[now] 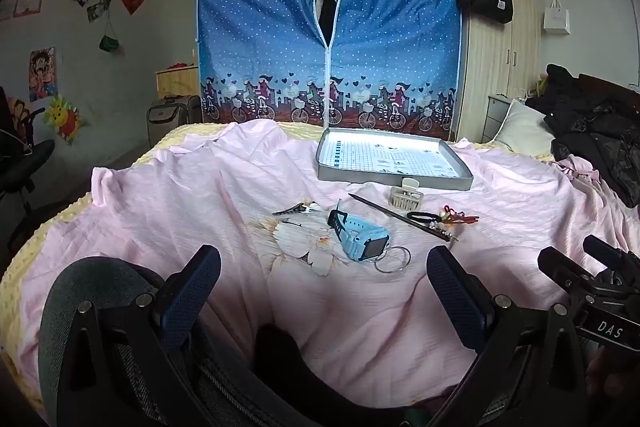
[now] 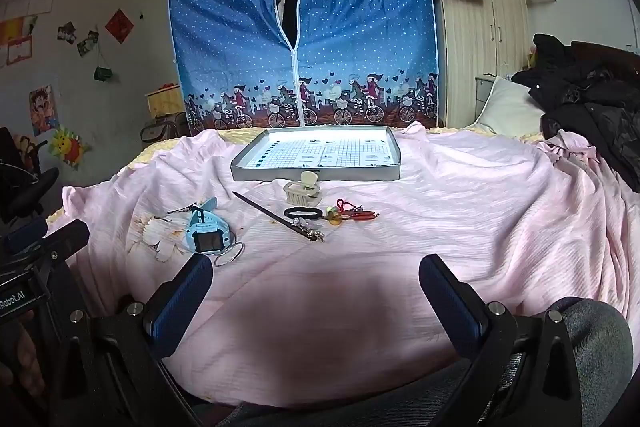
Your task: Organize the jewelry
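Left tongs: the left tongs (image 1: 324, 291) hung low over the near part of the bed, spread wide with nothing between the 2 blue-padded fingers (image 1: 192, 295).
Right tongs: the right tongs (image 2: 316, 295) were also spread wide and empty, just right of the left pair and at about the same height.
Bed: a pink sheet (image 2: 460, 211) with a flower print covered the bed; a pile of black clothing (image 2: 592, 95) lay at its far right.
Tray: a shallow grey tray (image 2: 316, 174) with a gridded paper lining sat toward the far side of the sheet, nothing in it.
Watch: a light-blue smartwatch (image 1: 358, 233) lay nearest the tongs, on the flower print, with 2 thin metal rings (image 1: 394, 259) touching its near right corner.
Hair clips: a dark metal clip (image 1: 294, 209) lay to the left of the watch; a cream claw clip (image 1: 405, 197) stood just in front of the tray's near wall.
Hair stick: a dark hair stick (image 1: 400, 217) with dangling ornaments ran diagonally between the watch and the claw clip.
Hair tie: a black hair tie (image 2: 303, 213) lay right of the stick, beside a red cord charm (image 2: 354, 211).
Background: a blue polka-dot fabric wardrobe (image 2: 304, 39) stood beyond the bed, its zip partly open.
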A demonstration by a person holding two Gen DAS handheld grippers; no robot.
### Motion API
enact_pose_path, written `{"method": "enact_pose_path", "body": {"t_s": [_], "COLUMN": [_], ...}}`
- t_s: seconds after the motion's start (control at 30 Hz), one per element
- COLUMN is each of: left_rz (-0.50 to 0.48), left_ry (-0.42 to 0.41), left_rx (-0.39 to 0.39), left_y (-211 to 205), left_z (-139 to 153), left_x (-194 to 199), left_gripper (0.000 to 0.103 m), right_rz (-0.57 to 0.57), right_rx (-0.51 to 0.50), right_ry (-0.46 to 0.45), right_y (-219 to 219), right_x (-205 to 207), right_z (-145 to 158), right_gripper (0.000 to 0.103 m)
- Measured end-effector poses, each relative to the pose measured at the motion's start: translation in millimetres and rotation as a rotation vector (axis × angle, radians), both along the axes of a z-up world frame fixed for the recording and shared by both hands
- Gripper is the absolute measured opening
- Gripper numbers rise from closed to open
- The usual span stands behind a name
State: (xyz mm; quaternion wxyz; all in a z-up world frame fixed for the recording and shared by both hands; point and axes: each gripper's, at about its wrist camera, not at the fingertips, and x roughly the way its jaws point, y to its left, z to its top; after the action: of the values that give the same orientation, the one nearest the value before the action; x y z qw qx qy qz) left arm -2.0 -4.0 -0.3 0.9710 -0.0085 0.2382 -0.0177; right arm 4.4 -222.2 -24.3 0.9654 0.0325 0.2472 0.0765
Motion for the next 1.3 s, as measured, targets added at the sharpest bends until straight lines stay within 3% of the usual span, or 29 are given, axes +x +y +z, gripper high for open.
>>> {"method": "enact_pose_path", "body": {"t_s": [1.3], "left_rz": [0.0], "left_ry": [0.002], "left_rx": [-0.001], "left_y": [2.2], "left_z": [-0.6], "left_x": [0.0], "left_gripper": [0.101], "right_rz": [0.002], "right_rx": [0.006], "right_ry": [0.01], "right_y": [0.0], "right_x": [1.5], "right_z": [-1.0], "right_gripper": [0.103]}}
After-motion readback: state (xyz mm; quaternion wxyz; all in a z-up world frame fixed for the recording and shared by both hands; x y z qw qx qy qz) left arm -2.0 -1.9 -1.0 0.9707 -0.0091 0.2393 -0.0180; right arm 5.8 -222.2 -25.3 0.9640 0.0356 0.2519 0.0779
